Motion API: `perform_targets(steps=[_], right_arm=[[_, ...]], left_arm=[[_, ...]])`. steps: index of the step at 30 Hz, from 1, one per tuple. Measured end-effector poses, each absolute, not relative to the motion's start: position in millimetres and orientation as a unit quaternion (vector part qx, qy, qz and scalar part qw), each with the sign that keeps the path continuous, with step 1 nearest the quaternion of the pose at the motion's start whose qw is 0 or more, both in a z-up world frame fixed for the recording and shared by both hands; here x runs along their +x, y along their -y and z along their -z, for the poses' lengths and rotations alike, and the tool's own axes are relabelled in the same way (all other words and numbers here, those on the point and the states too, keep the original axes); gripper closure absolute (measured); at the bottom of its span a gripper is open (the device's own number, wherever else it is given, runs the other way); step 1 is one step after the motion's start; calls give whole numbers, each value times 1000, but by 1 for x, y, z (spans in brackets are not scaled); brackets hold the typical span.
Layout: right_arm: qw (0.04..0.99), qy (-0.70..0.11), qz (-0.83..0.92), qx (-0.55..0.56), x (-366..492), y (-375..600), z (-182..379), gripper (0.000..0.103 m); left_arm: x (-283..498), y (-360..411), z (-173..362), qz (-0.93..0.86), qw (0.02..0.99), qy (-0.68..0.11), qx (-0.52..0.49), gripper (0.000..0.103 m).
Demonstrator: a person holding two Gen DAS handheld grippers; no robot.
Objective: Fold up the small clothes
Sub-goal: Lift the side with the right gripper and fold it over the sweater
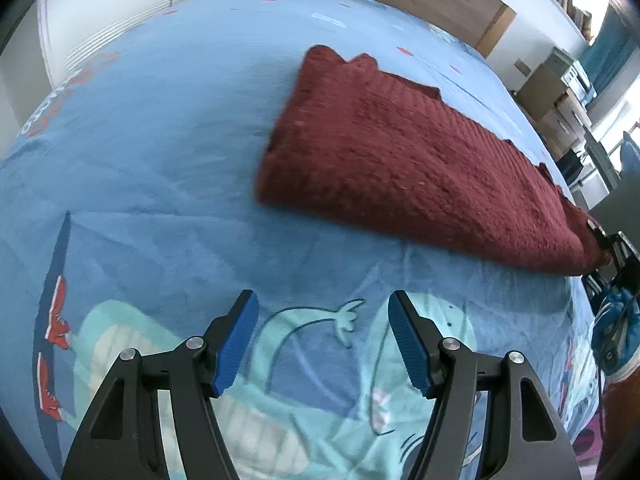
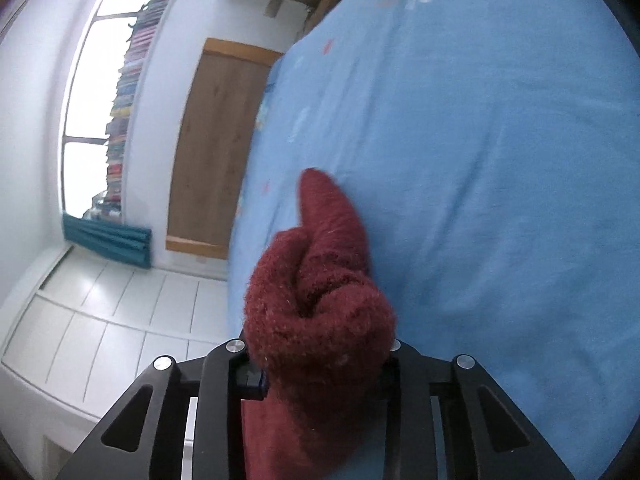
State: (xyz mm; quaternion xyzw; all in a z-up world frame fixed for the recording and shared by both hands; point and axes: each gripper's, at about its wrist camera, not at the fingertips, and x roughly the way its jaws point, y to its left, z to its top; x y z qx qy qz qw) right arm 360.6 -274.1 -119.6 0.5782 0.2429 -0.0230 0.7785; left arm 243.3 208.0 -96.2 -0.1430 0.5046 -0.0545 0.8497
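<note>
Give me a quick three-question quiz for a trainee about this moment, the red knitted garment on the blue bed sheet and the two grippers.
1. True or false: the left gripper has its blue pads clamped on the red knitted garment.
2. Multiple choice: what is bunched between the fingers of the right gripper? A) a white sock B) the red knitted garment C) a corner of the blue bed sheet
3. Fill in: the garment lies on a blue bed sheet printed with cartoon ____ near the left gripper.

Key
1. False: it is open above the sheet, with nothing between its pads.
2. B
3. figures (pale green ones, with red sneakers beside them)
</note>
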Motion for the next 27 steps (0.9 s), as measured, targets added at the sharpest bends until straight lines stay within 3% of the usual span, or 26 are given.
perform_targets(steps=[14, 22, 27], right_arm=[[762, -303, -72, 568, 466, 171, 45, 75], [791, -368, -176, 457, 515, 26, 34, 75], [818, -444, -208, 300, 513, -67, 53, 75]], left_arm=[[211, -272, 78, 34, 852, -482, -202, 41], [200, -306, 72, 18, 852, -470, -230, 41], [200, -309, 72, 15, 849, -474, -231, 41]])
